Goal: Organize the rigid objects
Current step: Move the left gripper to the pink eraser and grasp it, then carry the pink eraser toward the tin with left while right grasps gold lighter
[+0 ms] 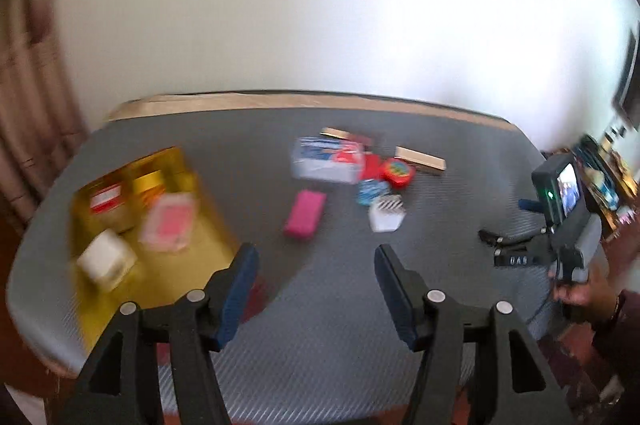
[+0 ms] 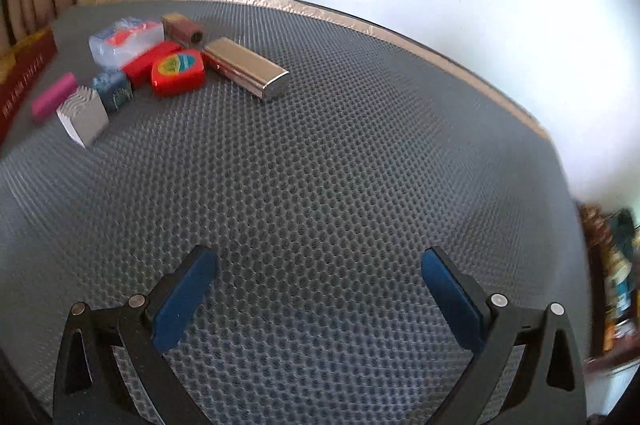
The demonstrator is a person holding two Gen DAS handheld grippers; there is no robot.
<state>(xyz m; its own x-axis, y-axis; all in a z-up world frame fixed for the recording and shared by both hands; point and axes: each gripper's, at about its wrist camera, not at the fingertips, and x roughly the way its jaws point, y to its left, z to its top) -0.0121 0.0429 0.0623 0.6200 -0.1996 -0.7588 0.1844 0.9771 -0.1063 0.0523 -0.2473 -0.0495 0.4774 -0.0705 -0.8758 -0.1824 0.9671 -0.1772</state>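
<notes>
Task judged partly done: a few small boxes already lie in the shallow gold tray at the table's left, a cluster awaits mid-table, and both the left tool and right tool stand released and empty.

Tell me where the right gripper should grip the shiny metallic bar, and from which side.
Probably across its two long sides near mid-length, coming from above: the metallic bar lies flat on the mat, its near side clear. The right gripper is open.
</notes>
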